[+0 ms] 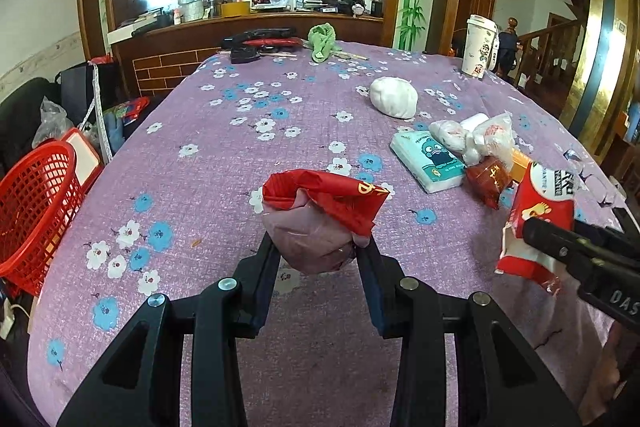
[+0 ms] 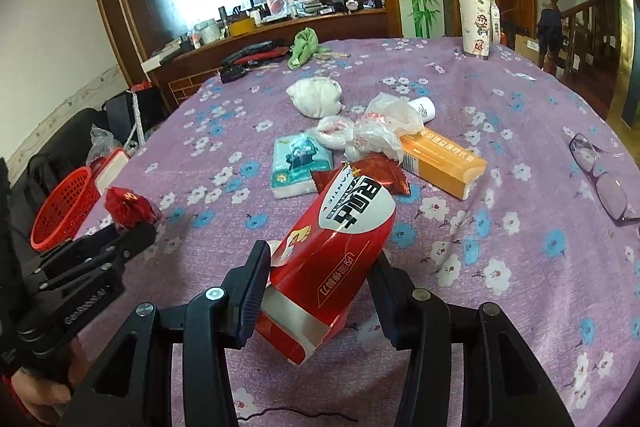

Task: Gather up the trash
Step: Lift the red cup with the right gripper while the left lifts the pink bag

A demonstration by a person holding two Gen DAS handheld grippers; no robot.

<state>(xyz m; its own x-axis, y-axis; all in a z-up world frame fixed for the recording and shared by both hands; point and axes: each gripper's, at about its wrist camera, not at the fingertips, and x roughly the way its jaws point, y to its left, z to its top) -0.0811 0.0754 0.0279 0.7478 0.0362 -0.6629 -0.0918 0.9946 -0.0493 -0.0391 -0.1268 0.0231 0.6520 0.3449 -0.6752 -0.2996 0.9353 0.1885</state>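
A crumpled red bag [image 1: 320,215] is gripped between the fingers of the left gripper [image 1: 318,247], its red top spilling forward over the fingertips and a clear, pinkish part bulging between them. It is held above the flowered tablecloth [image 1: 224,131]. Far to the left of this gripper, at the table's edge, a red basket [image 1: 36,207] is seen.

A red tissue pack [image 2: 332,255] is clamped in the right gripper [image 2: 320,267], tilted, with its white-printed end pointing forward and away from the fingers and its torn end hanging below them. In the left wrist view the same pack [image 1: 536,223] is seen to the right of the left gripper, caught in the right gripper's black fingers [image 1: 560,243].

Just ahead of the pack a small red wrapper [image 2: 376,175] lies on the cloth. Beyond it a white plastic bag [image 2: 372,131] is bunched, with a teal tissue packet [image 2: 300,163] to its left and an orange box [image 2: 440,159] to its right. Farther ahead a white wad [image 2: 316,97] is lying, and at the far edge a green cloth [image 2: 302,47] and a tall cup [image 2: 476,23]. Glasses [image 2: 600,175] rest well to the right.
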